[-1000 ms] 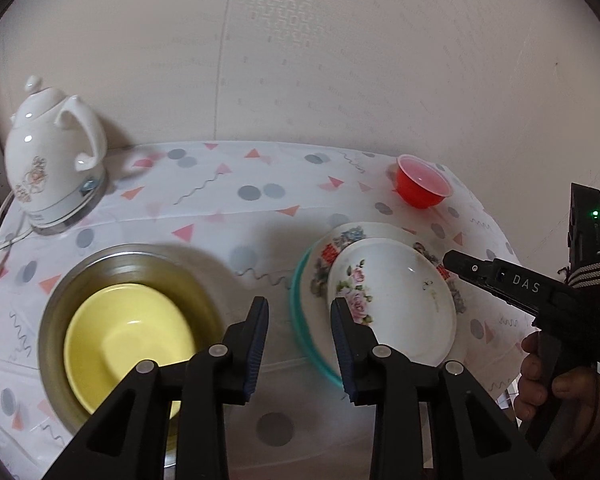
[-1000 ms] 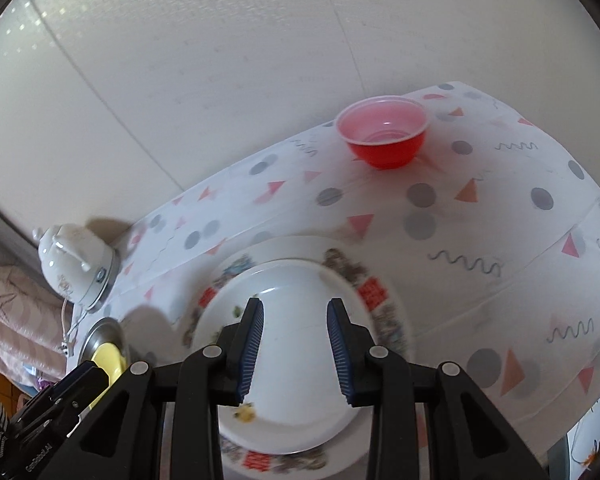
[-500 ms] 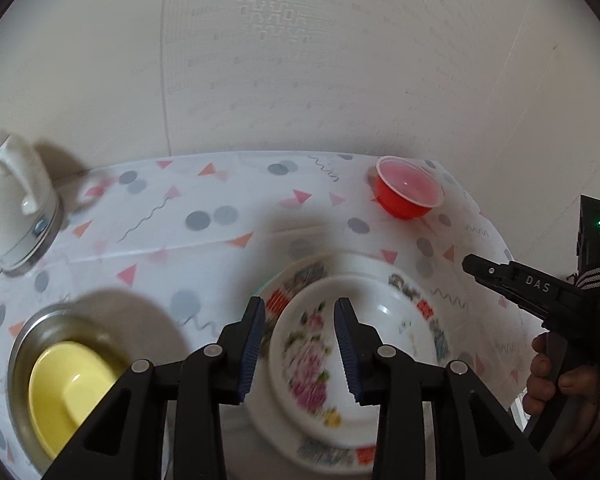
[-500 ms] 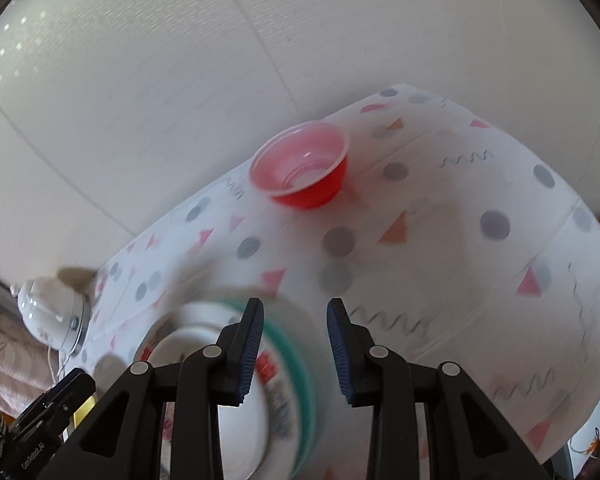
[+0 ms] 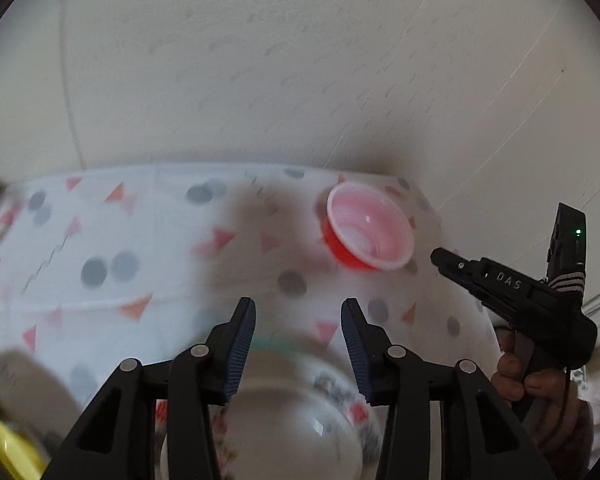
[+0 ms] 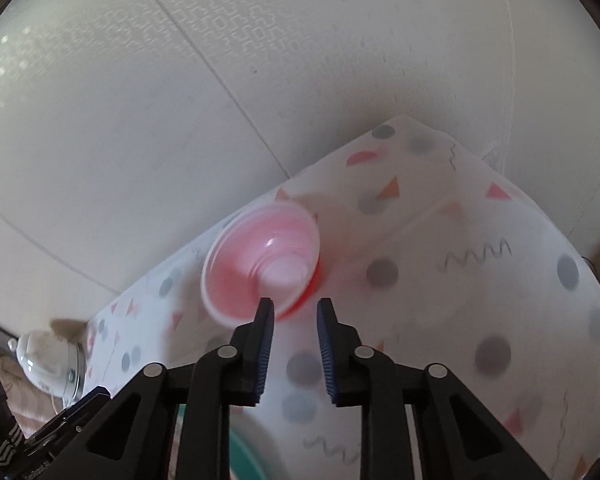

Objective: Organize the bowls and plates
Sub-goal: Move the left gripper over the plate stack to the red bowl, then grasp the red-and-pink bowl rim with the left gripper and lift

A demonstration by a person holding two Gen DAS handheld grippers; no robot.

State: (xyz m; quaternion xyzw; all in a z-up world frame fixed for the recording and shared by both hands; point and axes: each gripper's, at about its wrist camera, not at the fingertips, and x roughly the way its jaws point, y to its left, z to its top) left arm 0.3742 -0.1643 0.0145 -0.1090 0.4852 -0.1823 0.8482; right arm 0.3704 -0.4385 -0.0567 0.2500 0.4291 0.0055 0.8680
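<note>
A small red plastic bowl (image 5: 370, 228) stands near the table's far right corner; it also shows in the right wrist view (image 6: 260, 264), blurred. My right gripper (image 6: 294, 310) is open and empty, its fingertips just short of the bowl's near rim. My left gripper (image 5: 298, 312) is open and empty above a stack: a white floral bowl (image 5: 292, 420) on a patterned plate over a teal plate rim (image 5: 276, 344). The right gripper also appears in the left wrist view (image 5: 436, 256), beside the red bowl.
The table wears a white cloth (image 5: 100, 240) with dots and triangles and stands against a pale wall. A yellow bowl (image 5: 0, 452) in a metal bowl sits at lower left. A white kettle (image 6: 48, 360) stands at the far left.
Both grippers have moved forward and right toward the red bowl. The plate stack has slid down out of the right wrist view, and the red bowl now looms close.
</note>
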